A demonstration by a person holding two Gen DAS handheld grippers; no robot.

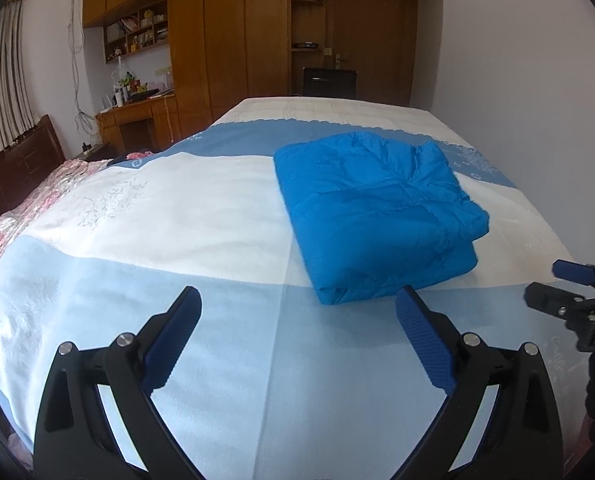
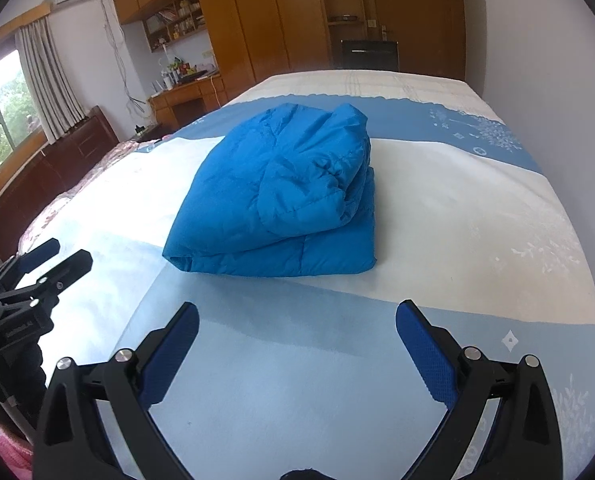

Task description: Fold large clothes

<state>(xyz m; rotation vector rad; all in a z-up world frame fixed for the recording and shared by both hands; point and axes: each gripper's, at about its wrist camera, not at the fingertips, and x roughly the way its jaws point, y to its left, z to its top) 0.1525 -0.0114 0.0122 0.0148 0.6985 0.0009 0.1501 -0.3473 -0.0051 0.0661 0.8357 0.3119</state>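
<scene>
A bright blue padded jacket [image 1: 377, 212] lies folded into a thick bundle on the bed; it also shows in the right wrist view [image 2: 281, 200]. My left gripper [image 1: 297, 300] is open and empty, hovering above the bed just short of the bundle's near corner. My right gripper [image 2: 297, 316] is open and empty, a little in front of the bundle. In the left wrist view the right gripper [image 1: 557, 280] shows at the right edge. In the right wrist view the left gripper [image 2: 57, 260] shows at the left edge.
The bed [image 1: 177, 208] has a white and light blue cover [image 2: 457, 208]. A dark wooden headboard [image 2: 49, 184] and pink bedding are on the left. A desk [image 1: 137, 116], wardrobes [image 1: 225, 32] and a door stand beyond. A wall runs along the right side.
</scene>
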